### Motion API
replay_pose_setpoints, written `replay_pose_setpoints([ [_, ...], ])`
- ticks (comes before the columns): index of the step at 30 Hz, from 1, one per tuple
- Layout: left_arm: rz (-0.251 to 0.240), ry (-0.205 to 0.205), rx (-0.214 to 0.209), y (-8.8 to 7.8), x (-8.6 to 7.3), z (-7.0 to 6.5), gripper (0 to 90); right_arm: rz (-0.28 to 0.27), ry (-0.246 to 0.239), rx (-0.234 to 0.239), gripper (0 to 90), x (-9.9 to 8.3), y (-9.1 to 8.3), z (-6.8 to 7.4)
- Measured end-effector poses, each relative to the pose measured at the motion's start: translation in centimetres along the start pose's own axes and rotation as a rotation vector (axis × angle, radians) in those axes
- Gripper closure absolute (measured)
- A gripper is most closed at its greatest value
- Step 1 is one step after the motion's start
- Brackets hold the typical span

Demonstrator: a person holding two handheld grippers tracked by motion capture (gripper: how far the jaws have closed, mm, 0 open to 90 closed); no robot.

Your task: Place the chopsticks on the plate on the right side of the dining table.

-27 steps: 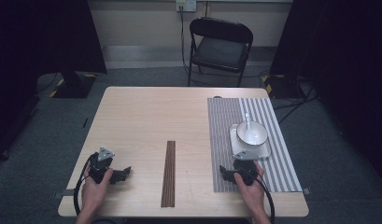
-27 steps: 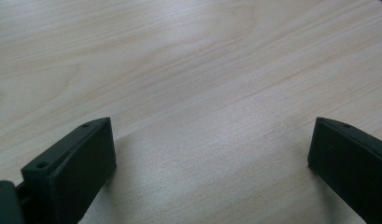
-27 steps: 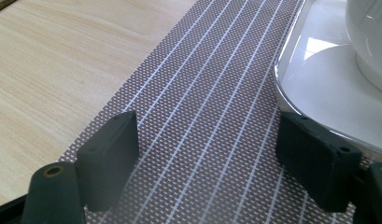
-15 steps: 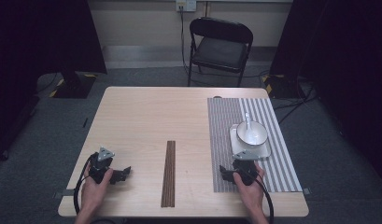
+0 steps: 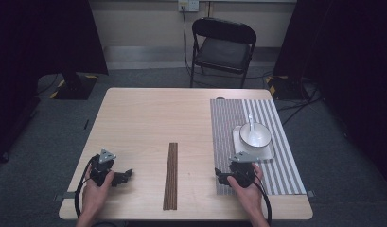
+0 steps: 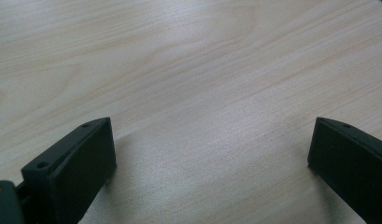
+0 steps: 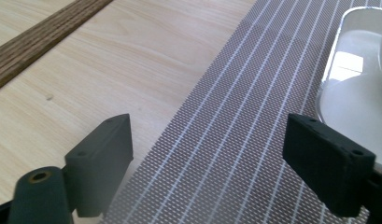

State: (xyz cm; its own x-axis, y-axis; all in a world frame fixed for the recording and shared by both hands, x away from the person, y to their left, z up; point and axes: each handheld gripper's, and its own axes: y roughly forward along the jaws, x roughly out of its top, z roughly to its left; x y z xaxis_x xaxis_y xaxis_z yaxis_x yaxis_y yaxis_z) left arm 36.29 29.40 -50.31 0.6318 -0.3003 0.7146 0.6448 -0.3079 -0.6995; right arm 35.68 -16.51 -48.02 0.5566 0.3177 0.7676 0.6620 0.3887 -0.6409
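Note:
My left gripper [image 5: 107,171] rests near the table's front left corner, held by a hand. Its jaws stand wide apart over bare wood, so the left gripper [image 6: 207,154] is open and holds nothing. My right gripper [image 5: 239,169] sits at the front edge of a grey striped placemat [image 5: 276,170]. Its jaws are spread too: the right gripper [image 7: 207,149] is open, one jaw over wood and the other over the placemat [image 7: 235,140], nothing between them. Just beyond it a white square plate [image 5: 269,152] carries a white bowl [image 5: 257,137] with a spoon [image 5: 250,120] in it.
A long dark wooden strip [image 5: 171,175] lies between the two grippers, running front to back; its end shows as the strip [image 7: 44,37] in the right gripper view. A black folding chair [image 5: 223,47] stands behind the light wooden table [image 5: 153,118]. Cables trail from both grippers.

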Motion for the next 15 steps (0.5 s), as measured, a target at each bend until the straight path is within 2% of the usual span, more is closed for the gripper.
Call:
replay_pose_setpoints([
  [7,0.0,0.0,0.0,0.0,0.0,0.0,0.3,-0.003,0.0,0.039,18.7,0.6,0.3,1.0],
  [8,0.0,0.0,0.0,0.0,0.0,0.0,0.3,0.007,-0.015,0.049,19.6,0.8,0.6,1.7],
  [11,0.001,0.001,0.0,0.0,0.0,0.0,0.3,0.013,-0.019,0.058,20.3,0.9,0.8,2.2],
  [13,0.001,0.002,0.0,0.0,0.0,0.0,0.3,0.015,-0.034,0.067,25.1,1.2,1.1,3.1],
  [15,0.0,0.0,0.0,0.0,0.0,0.0,0.3,0.014,-0.04,0.069,25.2,1.3,1.2,3.2],
])
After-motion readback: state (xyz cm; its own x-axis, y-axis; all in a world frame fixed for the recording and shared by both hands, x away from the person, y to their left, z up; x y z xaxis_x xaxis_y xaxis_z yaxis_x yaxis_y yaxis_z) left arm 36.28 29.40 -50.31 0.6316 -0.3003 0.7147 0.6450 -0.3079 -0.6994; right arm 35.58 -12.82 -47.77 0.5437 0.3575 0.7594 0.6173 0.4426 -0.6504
